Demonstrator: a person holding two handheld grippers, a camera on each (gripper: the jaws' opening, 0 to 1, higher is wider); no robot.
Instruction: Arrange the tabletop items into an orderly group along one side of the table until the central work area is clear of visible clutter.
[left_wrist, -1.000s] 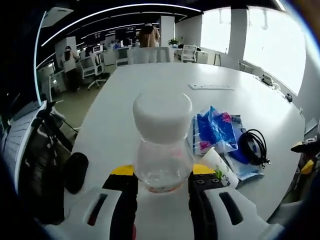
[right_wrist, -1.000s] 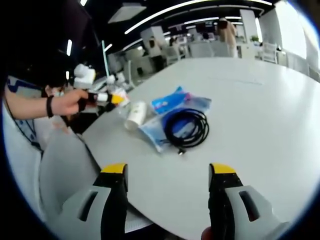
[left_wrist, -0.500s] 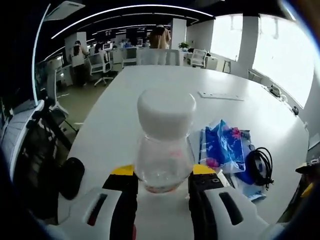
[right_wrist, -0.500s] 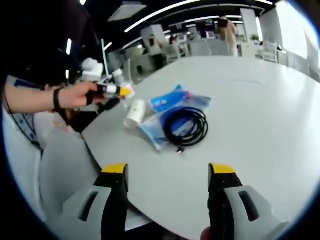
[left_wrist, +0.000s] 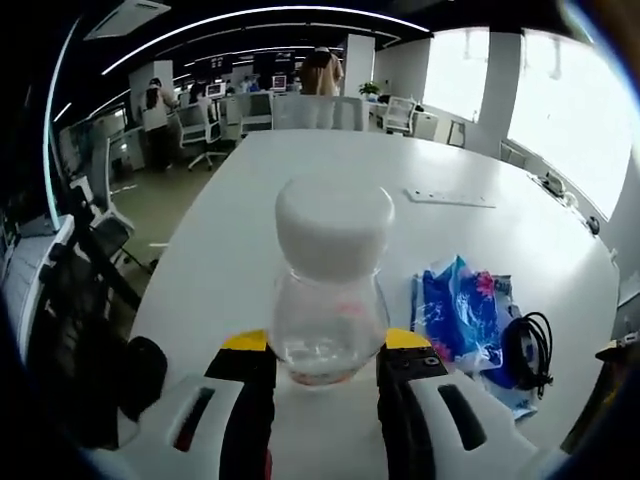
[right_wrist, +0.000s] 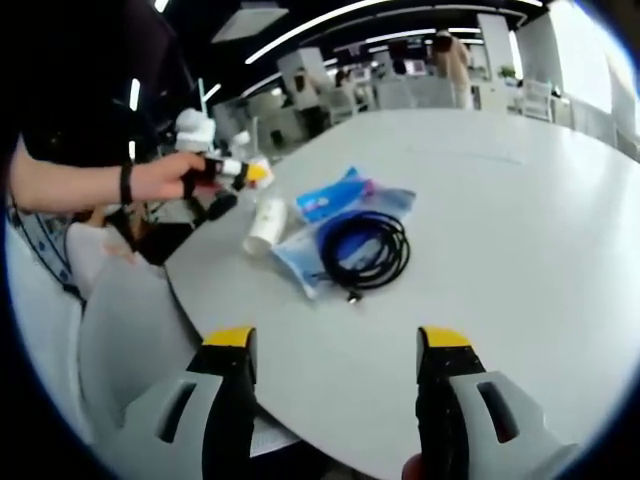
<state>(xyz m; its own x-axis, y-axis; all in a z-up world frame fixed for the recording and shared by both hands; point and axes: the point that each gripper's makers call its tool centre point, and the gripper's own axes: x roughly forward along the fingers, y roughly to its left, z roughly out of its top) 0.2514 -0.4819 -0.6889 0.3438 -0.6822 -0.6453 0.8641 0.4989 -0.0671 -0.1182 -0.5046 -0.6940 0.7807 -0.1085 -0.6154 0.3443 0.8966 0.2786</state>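
Note:
My left gripper (left_wrist: 328, 356) is shut on a clear bottle (left_wrist: 330, 300) with a white cap, held upright above the near edge of the white table (left_wrist: 300, 170). Blue printed packets (left_wrist: 463, 310) and a coiled black cable (left_wrist: 527, 345) lie on the table to the right of it. In the right gripper view the cable (right_wrist: 365, 250) rests on the packets (right_wrist: 335, 200), with a white tube (right_wrist: 265, 225) beside them. A hand holds the left gripper (right_wrist: 235, 172) beyond the tube. My right gripper (right_wrist: 338, 345) is open over bare table, short of the cable.
A flat white strip (left_wrist: 450, 197) lies farther along the table. Office chairs (left_wrist: 195, 125) and people stand past the far end. A dark rounded object (left_wrist: 140, 370) sits low at the left. A grey chair back (right_wrist: 130, 340) is by the table's edge.
The left gripper has carried the bottle leftward, so packets and cable sit further right in its view and the tube has gone out of sight. The right gripper has stayed put.

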